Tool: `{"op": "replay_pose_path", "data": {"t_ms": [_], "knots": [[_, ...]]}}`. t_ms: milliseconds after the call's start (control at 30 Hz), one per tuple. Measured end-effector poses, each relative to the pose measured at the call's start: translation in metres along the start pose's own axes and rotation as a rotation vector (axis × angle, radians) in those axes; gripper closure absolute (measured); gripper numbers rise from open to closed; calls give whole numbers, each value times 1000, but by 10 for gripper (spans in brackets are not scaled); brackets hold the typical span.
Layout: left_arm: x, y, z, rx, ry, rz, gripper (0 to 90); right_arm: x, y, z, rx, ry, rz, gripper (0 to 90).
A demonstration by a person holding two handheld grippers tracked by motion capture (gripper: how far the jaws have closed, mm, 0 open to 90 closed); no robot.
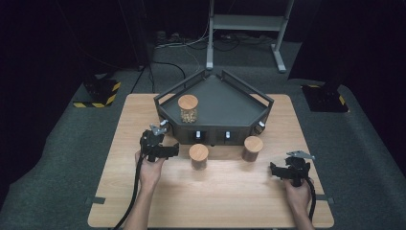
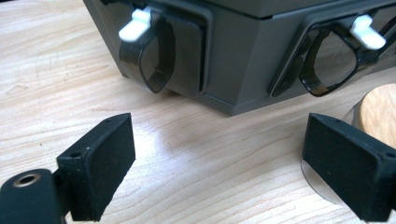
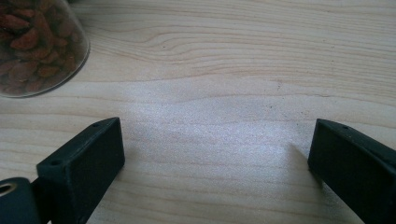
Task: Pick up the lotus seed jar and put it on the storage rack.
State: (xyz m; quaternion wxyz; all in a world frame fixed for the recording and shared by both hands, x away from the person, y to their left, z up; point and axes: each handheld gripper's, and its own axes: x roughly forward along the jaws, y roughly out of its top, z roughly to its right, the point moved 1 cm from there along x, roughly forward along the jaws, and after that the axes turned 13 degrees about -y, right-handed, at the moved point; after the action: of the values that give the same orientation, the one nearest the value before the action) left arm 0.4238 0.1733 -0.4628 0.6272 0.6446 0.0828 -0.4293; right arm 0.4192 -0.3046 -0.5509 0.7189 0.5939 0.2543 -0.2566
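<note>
So far, judging from the high view, one wood-lidded jar (image 1: 187,109) already stands inside the dark angular tray (image 1: 225,103) at the far middle of the table (image 1: 143,206), toward the tray's left side, while two more wait on the bare wood just in front of the tray's near wall: the middle jar (image 1: 198,156) and the right jar (image 1: 252,148). If the work is loading jars into the tray, it looks about a third done. The left gripper (image 1: 163,151) sits just left of the middle jar, pointing toward it with nothing between its jaws, and the right gripper (image 1: 282,171) rests well apart at the near right, pointing leftward, also holding nothing. Next, the left gripper view confirms this: the left gripper (image 2: 219,158) has its jaws spread wide over bare wood, with the middle jar (image 2: 378,114) close by at the right edge, beside and partly behind the right pad rather than between the two; the tray's near wall (image 2: 233,60) with its two white-tabbed latches lies just beyond. Finally, the right gripper view shows the right gripper (image 3: 215,163) standing open over bare wood, with the base of a glass jar (image 3: 32,46) of reddish-brown pieces off at the upper left, untouched. Neither remaining jar has been grasped yet, so both the pick-ups and the placements remain.
</note>
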Motion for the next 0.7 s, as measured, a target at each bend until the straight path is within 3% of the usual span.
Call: {"op": "replay_pose_path", "data": {"t_ms": [200, 700], "knots": [[2, -7, -1, 1, 2, -11, 97, 0, 0, 0, 0, 0, 0, 33], [9, -26, -7, -41, 14, -27, 97, 0, 0, 0, 0, 0, 0, 33]]}}
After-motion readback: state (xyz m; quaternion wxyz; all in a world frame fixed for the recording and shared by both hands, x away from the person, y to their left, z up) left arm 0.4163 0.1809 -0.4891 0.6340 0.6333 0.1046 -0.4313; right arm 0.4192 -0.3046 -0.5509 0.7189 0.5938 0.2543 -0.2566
